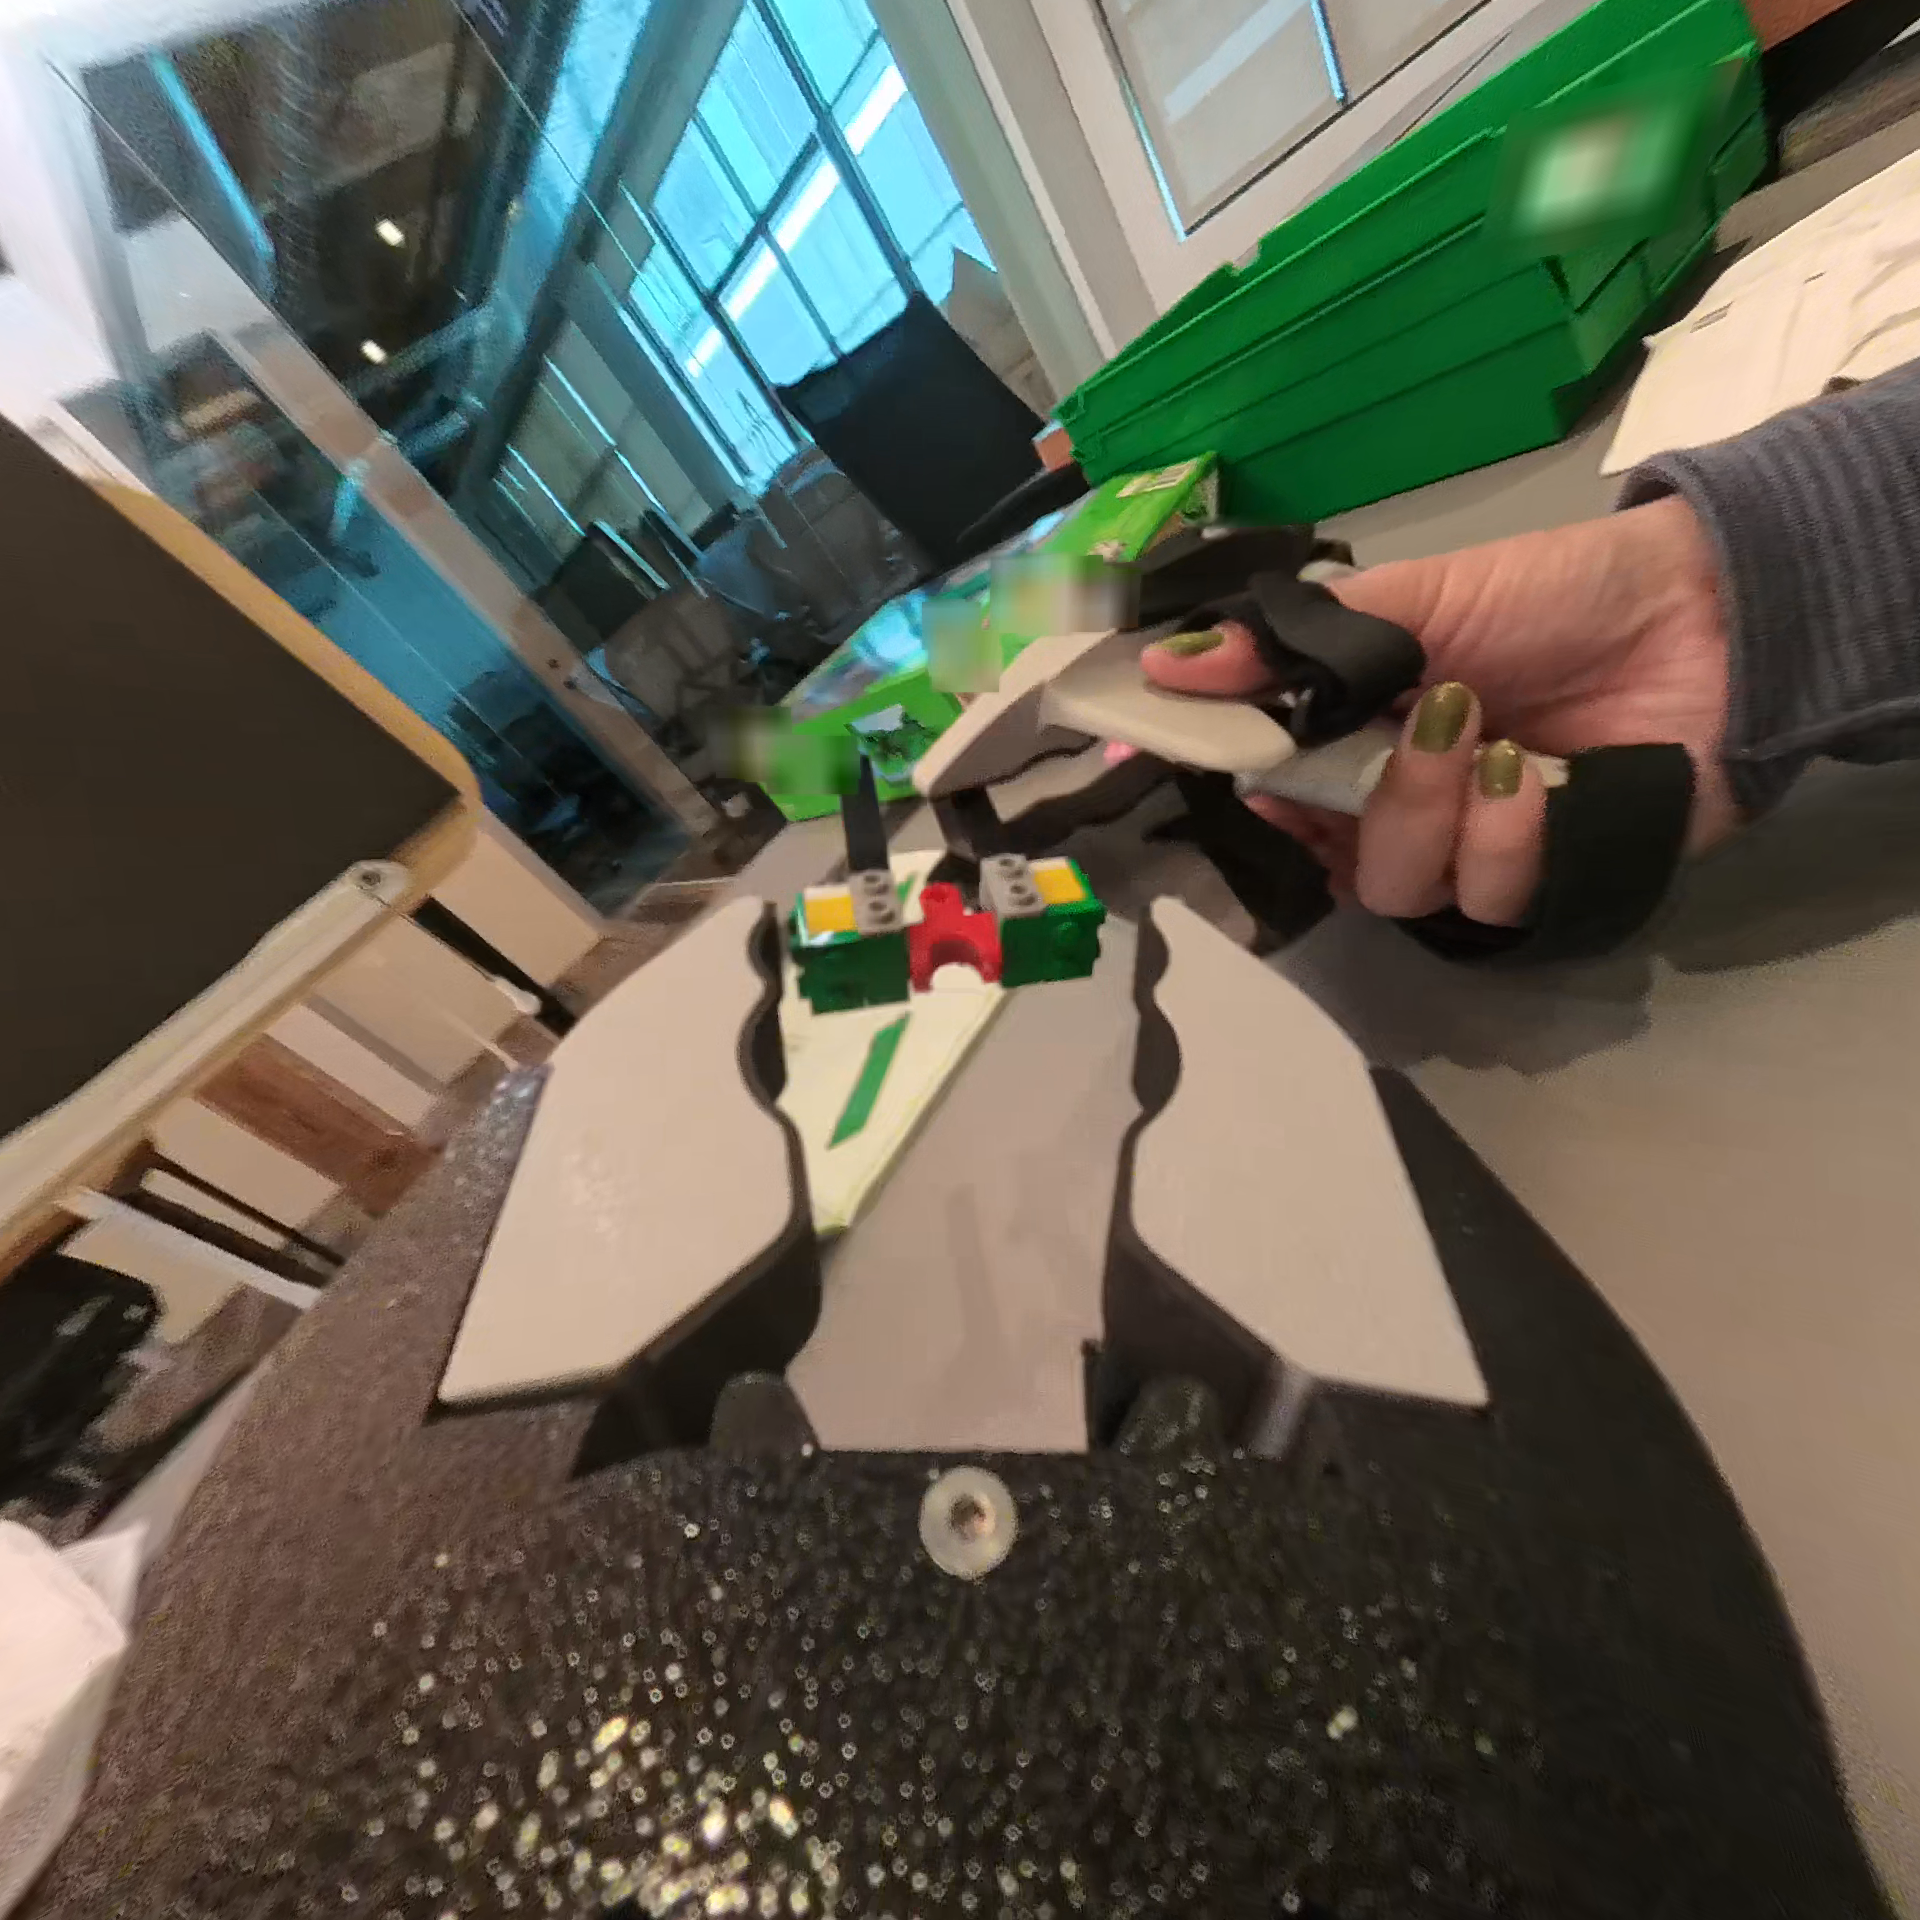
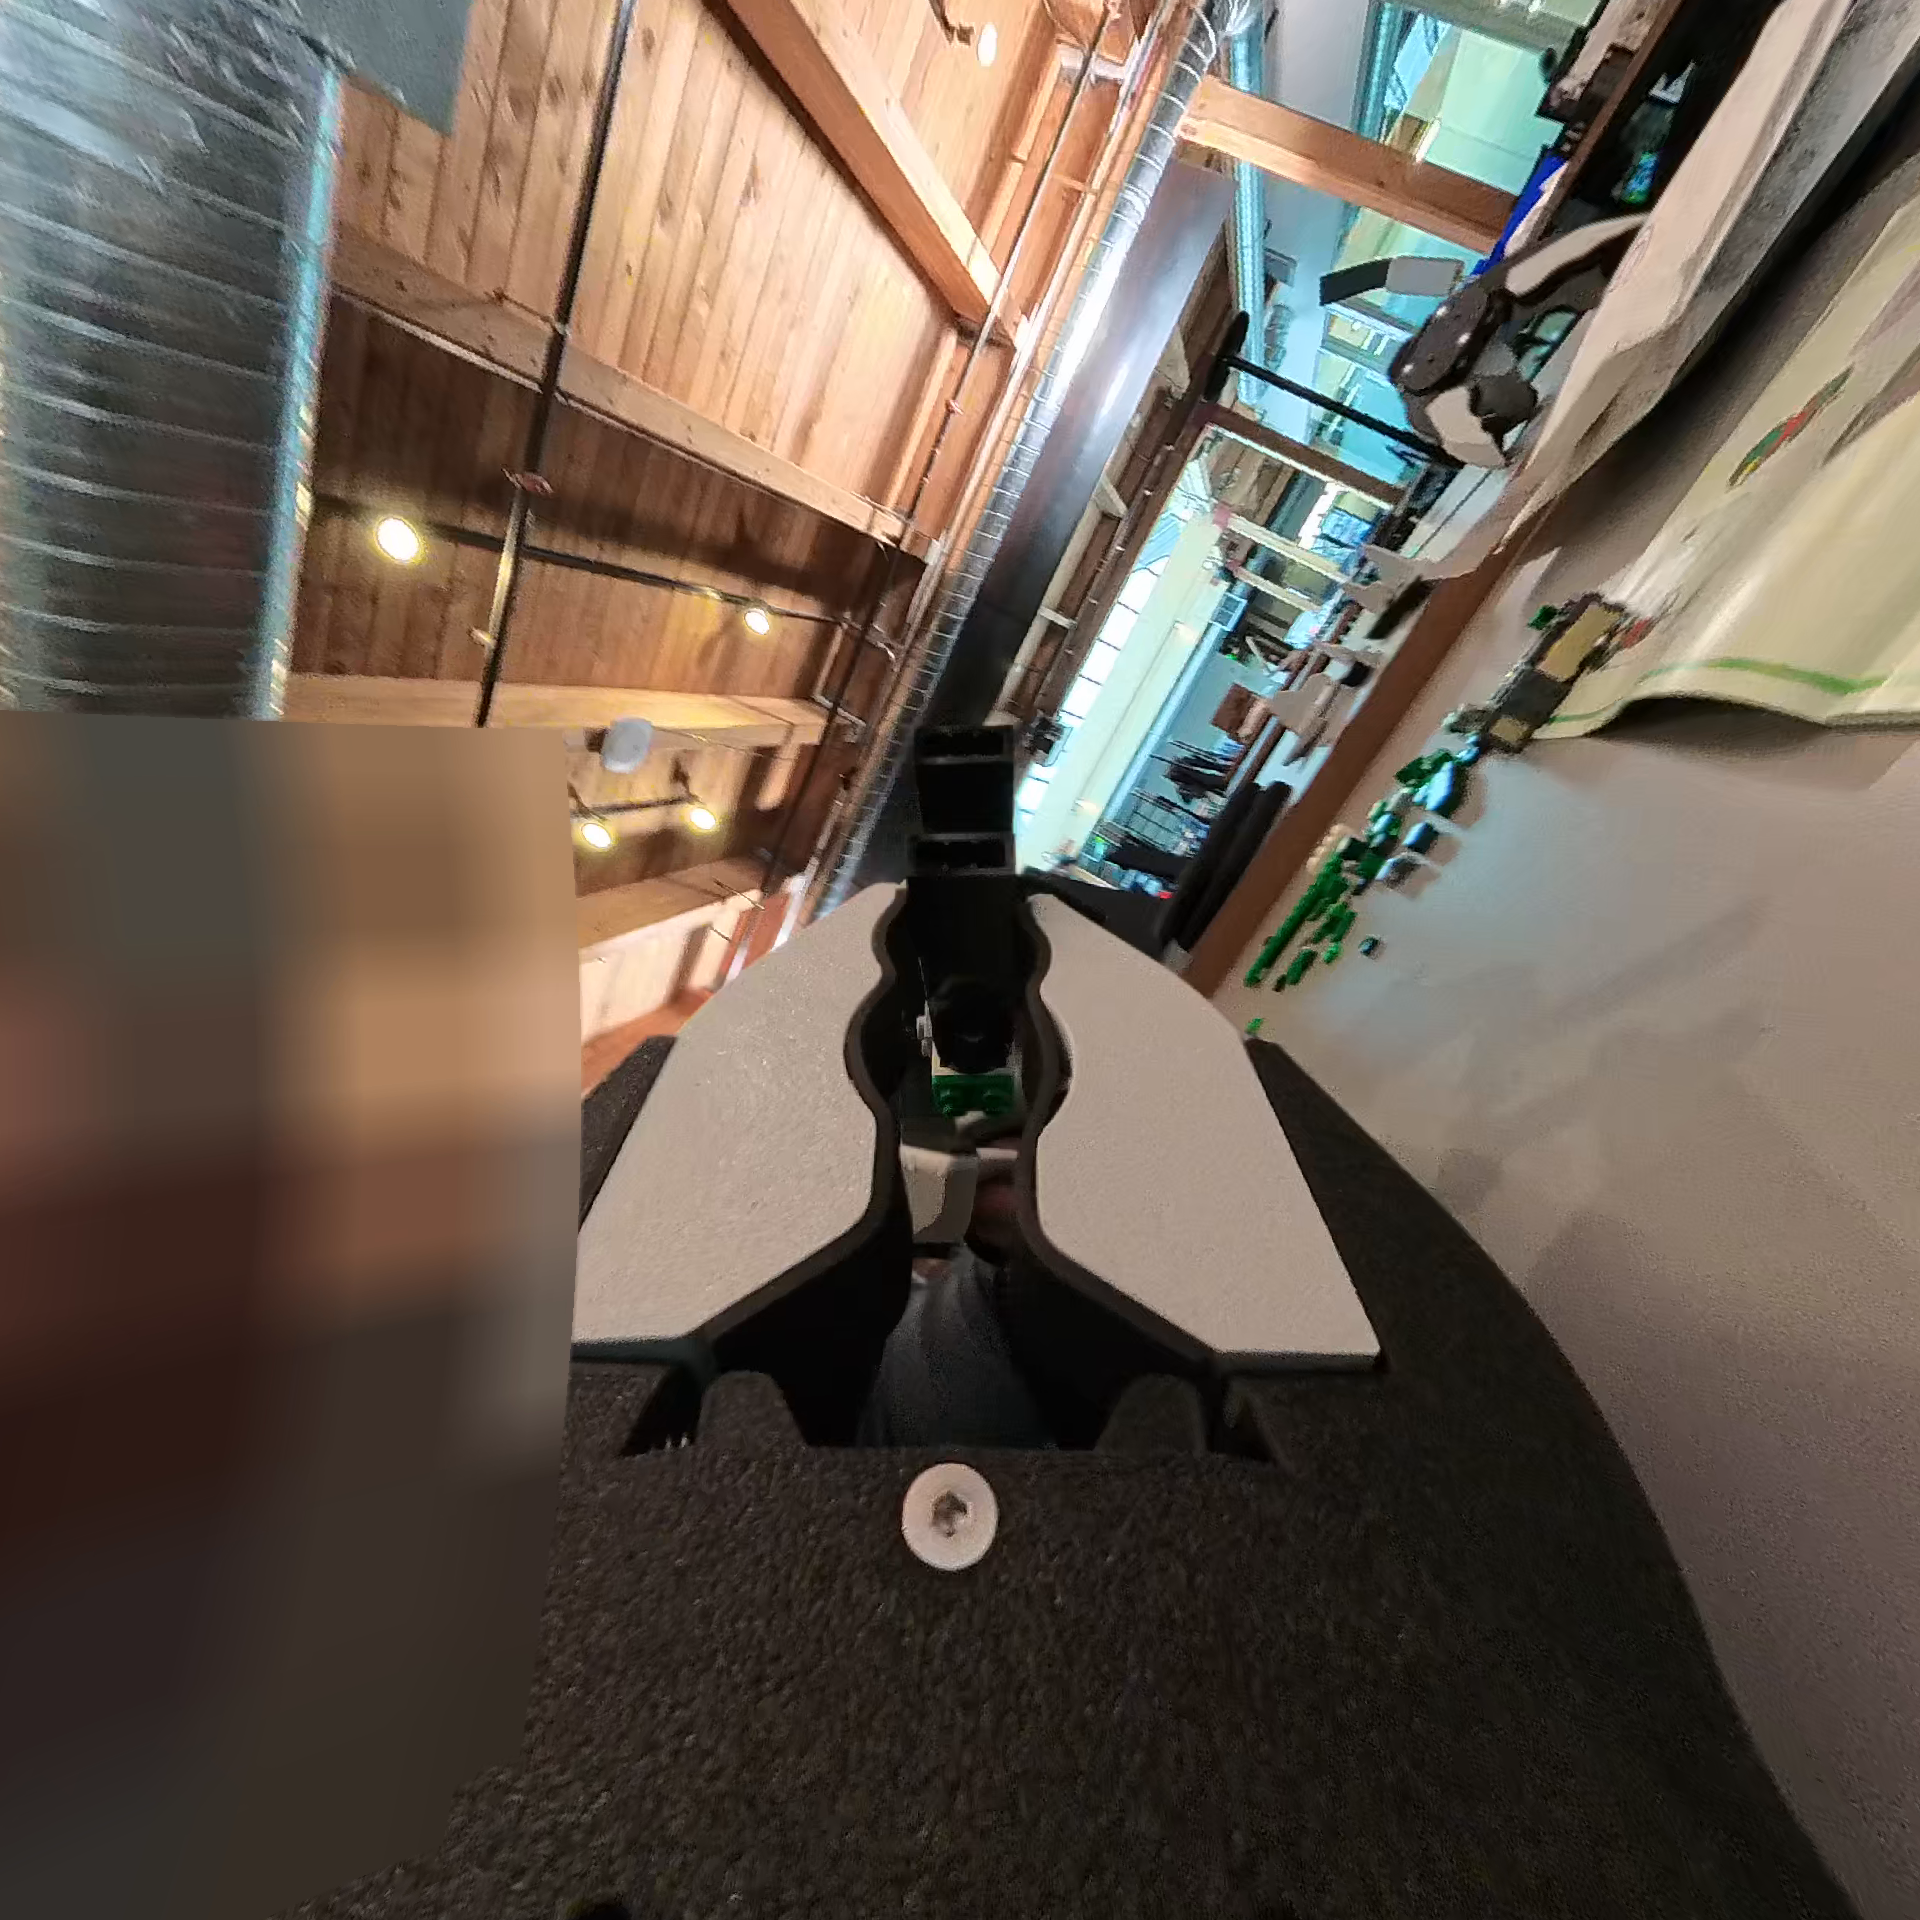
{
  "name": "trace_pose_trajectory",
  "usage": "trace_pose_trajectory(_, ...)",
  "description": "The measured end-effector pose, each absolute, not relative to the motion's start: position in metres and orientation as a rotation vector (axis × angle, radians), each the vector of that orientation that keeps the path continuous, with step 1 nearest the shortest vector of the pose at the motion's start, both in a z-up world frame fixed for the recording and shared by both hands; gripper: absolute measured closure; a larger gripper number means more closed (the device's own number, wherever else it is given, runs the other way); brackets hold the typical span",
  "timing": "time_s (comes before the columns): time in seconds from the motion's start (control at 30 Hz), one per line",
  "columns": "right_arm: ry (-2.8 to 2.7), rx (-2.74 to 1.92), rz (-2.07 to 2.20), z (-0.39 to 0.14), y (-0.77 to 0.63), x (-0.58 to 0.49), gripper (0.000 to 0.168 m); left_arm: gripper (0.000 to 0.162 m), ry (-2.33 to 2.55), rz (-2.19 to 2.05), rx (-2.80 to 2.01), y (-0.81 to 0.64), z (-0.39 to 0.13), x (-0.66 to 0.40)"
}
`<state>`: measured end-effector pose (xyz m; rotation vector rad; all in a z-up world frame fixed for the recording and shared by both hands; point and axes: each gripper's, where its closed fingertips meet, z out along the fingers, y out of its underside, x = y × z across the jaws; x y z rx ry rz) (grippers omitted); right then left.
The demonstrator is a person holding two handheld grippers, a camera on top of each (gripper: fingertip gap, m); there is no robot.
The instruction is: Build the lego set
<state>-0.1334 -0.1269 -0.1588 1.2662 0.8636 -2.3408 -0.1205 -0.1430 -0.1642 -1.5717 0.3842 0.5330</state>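
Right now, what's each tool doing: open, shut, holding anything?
Left tool: open, holding nothing; lego assembly sits just beyond its tips.
Right tool: shut on the lego assembly.

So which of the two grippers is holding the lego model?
The right gripper: its fingers are closed on the lego model. The left gripper is open, fingers wide apart, gripping nothing.

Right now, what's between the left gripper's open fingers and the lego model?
Nothing solid: in the left wrist view the left gripper is open, the lego model held just ahead of its tips, with only the instruction sheet lying below.
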Motion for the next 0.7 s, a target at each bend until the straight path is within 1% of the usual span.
trace_pose_trajectory(0.03,0.919,1.274,-2.352,-0.159,-0.125,-0.132,0.152,0.09,0.371,0.501,-1.597,-0.144,-0.168,-0.122)
trace_pose_trajectory(0.07,0.989,1.284,-2.358,-0.16,-0.124,-0.131,0.152,0.082,0.358,0.476,-1.619,-0.146,-0.172,-0.125)
trace_pose_trajectory(0.13,1.21,1.336,-2.352,-0.166,-0.123,-0.129,0.152,0.075,0.331,0.436,-1.644,-0.153,-0.179,-0.131)
trace_pose_trajectory(0.2,1.563,1.441,-2.304,-0.181,-0.122,-0.13,0.152,0.073,0.291,0.412,-1.658,-0.161,-0.183,-0.139)
trace_pose_trajectory(0.27,1.906,1.48,-2.247,-0.195,-0.122,-0.13,0.152,0.074,0.251,0.374,-1.672,-0.167,-0.187,-0.147)
trace_pose_trajectory(0.37,2.13,1.335,-2.237,-0.195,-0.129,-0.121,0.152,0.079,0.221,0.274,-1.674,-0.171,-0.19,-0.148)
trace_pose_trajectory(0.43,2.221,1.28,-2.188,-0.2,-0.132,-0.117,0.152,0.089,0.232,0.185,-1.675,-0.17,-0.19,-0.141)
trace_pose_trajectory(0.5,2.284,1.201,-2.171,-0.201,-0.136,-0.111,0.152,0.102,0.285,0.068,-1.696,-0.164,-0.193,-0.126)
trace_pose_trajectory(0.7,2.355,1.012,-2.201,-0.197,-0.143,-0.098,0.152,0.105,0.378,-0.255,-1.804,-0.143,-0.208,-0.091)
